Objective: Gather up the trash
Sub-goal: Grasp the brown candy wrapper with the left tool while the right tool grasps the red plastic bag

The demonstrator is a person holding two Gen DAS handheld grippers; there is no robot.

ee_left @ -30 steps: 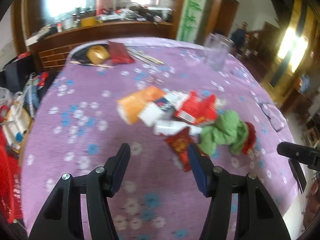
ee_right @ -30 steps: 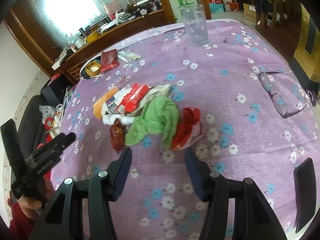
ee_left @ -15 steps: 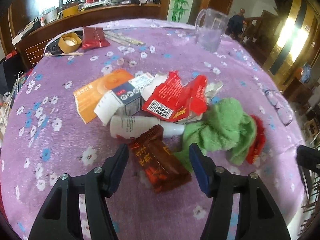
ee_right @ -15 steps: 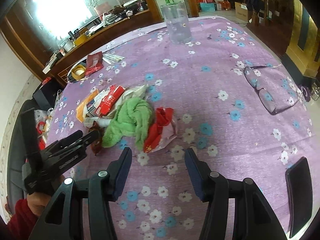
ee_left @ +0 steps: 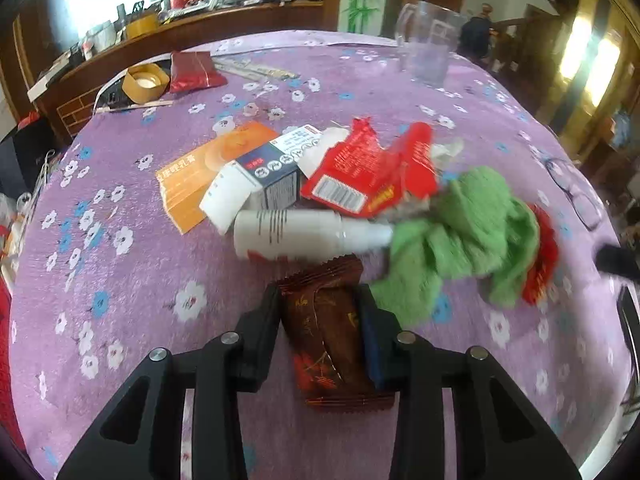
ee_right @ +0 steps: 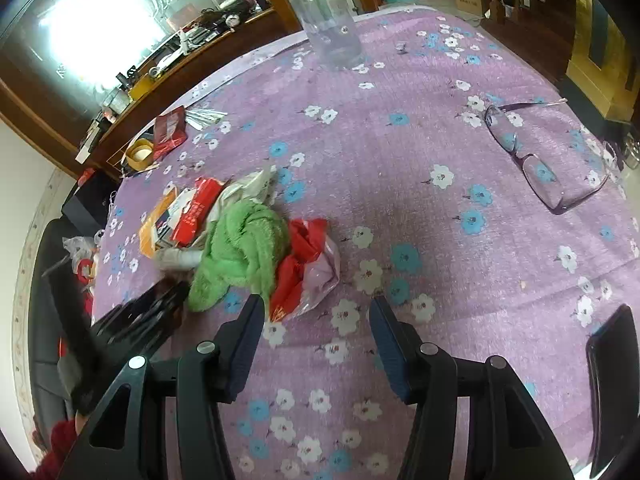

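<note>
Before you, a purple flowered tablecloth (ee_right: pixel 400 152); far ahead of the tongs stands a clear glass pitcher (ee_right: pixel 328 28), spectacles (ee_right: pixel 540 160) lie ahead to their right, a dark phone (ee_right: pixel 612 392) close beside.

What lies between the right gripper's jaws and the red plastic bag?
Only bare purple flowered tablecloth, seen in the right wrist view; the red plastic bag sits just beyond the right gripper, whose open jaws hold nothing.
</note>
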